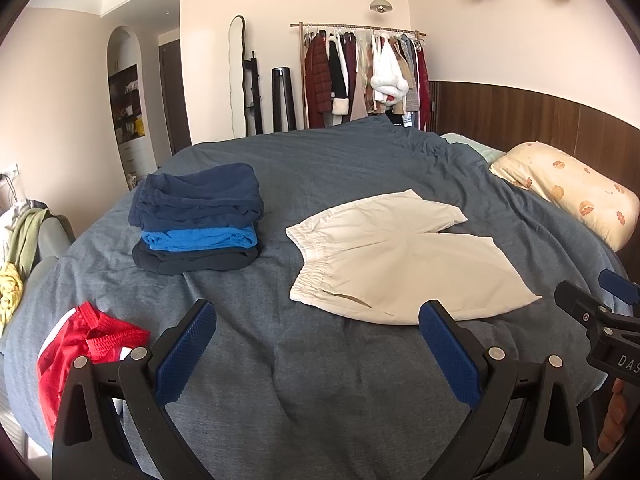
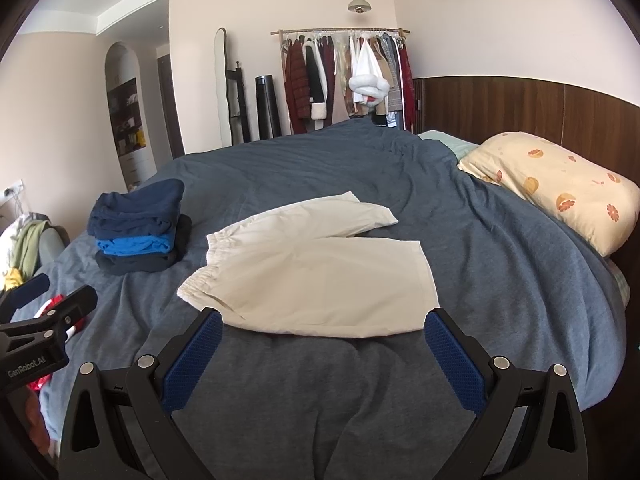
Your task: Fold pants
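Note:
Cream shorts (image 1: 396,264) lie spread flat on the blue-grey bed cover (image 1: 320,380), waistband to the left, two legs pointing right; they also show in the right wrist view (image 2: 320,276). My left gripper (image 1: 316,320) is open and empty, held above the cover just in front of the shorts' near edge. My right gripper (image 2: 322,326) is open and empty, its fingertips at the near hem of the shorts. The right gripper shows at the right edge of the left wrist view (image 1: 596,304), and the left gripper at the left edge of the right wrist view (image 2: 52,300).
A stack of folded dark and blue garments (image 1: 196,220) sits left of the shorts. Red shorts (image 1: 88,344) lie crumpled at the near left. A patterned pillow (image 1: 572,188) lies at the right by the wooden headboard. A clothes rack (image 1: 364,76) stands behind the bed.

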Available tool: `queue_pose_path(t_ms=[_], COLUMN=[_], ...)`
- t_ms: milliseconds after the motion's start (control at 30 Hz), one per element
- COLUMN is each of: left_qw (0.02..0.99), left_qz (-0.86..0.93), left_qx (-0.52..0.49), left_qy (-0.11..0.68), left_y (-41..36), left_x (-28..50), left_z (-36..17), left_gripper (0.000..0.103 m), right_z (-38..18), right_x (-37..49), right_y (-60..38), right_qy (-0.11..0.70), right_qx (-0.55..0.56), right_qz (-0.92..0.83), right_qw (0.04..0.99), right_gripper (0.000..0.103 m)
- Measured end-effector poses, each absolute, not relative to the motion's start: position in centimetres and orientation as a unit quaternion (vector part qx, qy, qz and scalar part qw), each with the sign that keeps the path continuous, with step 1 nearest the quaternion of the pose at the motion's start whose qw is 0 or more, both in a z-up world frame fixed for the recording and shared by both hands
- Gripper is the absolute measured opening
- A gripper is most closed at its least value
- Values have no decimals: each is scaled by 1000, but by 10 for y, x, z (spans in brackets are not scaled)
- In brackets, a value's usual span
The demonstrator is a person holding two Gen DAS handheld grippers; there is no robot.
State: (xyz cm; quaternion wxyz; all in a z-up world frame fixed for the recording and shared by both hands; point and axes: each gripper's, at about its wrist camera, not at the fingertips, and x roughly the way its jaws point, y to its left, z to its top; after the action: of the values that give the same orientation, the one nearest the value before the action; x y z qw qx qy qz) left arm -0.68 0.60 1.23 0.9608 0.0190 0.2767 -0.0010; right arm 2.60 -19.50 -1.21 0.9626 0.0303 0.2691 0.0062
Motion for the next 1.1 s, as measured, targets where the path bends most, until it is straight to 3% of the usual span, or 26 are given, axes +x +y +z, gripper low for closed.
queue_pose_path(t_ms=[1100], left_qw=[956], left_qz=[5], left_qx=[13], left_qy=[292], left_y=[16], left_x=[-3], left_z=[2], left_gripper=[103], right_z=[-21], right_x=[34], right_y=[-187], right_qy=[283], right_qx=[29], right_qz=[12], right_qw=[959], right_gripper=[102])
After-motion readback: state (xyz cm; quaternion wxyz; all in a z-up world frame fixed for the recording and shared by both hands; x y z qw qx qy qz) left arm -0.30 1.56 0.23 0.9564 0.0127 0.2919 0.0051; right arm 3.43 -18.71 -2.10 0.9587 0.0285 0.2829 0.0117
